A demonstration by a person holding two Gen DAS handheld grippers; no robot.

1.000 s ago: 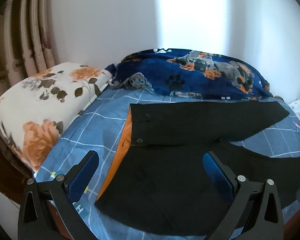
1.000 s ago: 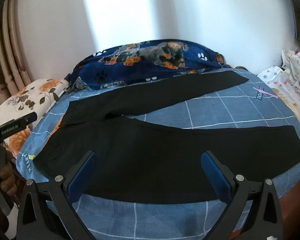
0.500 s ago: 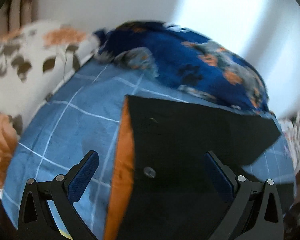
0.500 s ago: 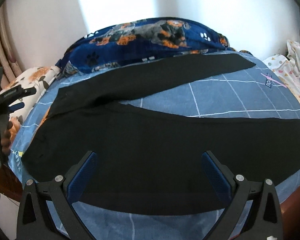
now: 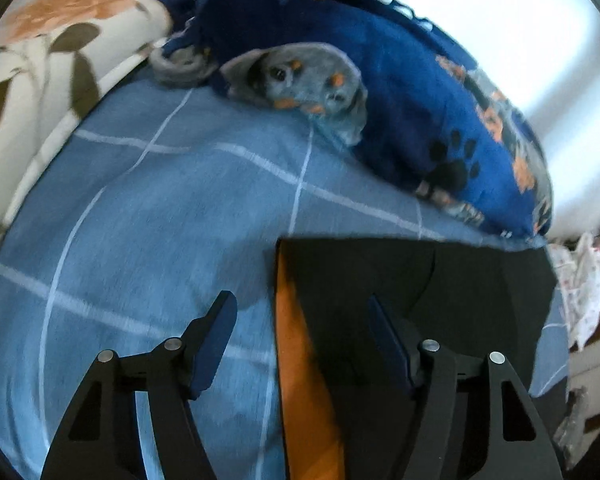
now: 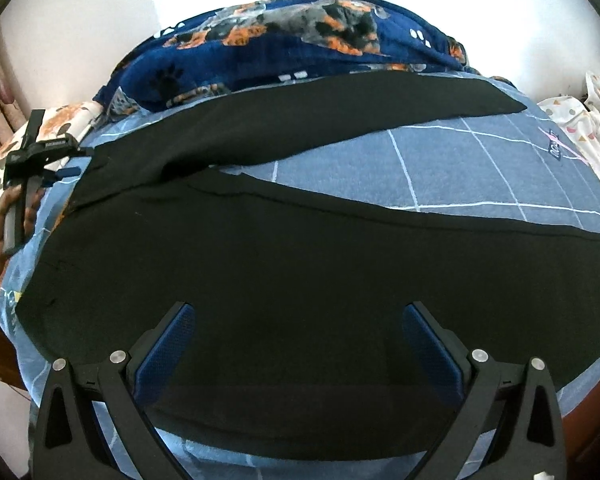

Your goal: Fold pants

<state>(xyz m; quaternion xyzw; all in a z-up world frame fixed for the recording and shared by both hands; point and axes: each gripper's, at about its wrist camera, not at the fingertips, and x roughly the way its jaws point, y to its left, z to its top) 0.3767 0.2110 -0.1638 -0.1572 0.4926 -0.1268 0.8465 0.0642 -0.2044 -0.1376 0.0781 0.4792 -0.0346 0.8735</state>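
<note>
We see black pants (image 6: pixel 300 264) spread flat on the bed (image 6: pixel 480 168), which wears a blue sheet with white grid lines. The waist lies toward the left end, near the pillow (image 5: pixel 40 60), and the two legs run off to the right, splayed apart so that a wedge of sheet shows between them. The far leg reaches up along the edge of a dark blue blanket (image 6: pixel 300 44) printed with dogs and paw marks; the near leg lies across the front of the bed.

Our left tongs (image 5: pixel 302 318) stand open at the far waist corner. The left finger (image 5: pixel 216 340) is over bare sheet and the right finger (image 5: pixel 388 344) is over black cloth, with the waist edge and its orange lining (image 5: pixel 296 360) between them. Nothing is gripped. In the right wrist view we see these tongs (image 6: pixel 76 162) from the side, at the left end of the waist, with the hand (image 6: pixel 0 232) holding them.

Our right tongs (image 6: pixel 300 320) are wide open above the near leg, both blue pads (image 6: pixel 164 352) over black cloth and holding nothing. We cannot tell whether the fingers touch the cloth.

A white patterned cloth (image 6: pixel 588 120) lies past the right end of the bed, apart from the pants.
</note>
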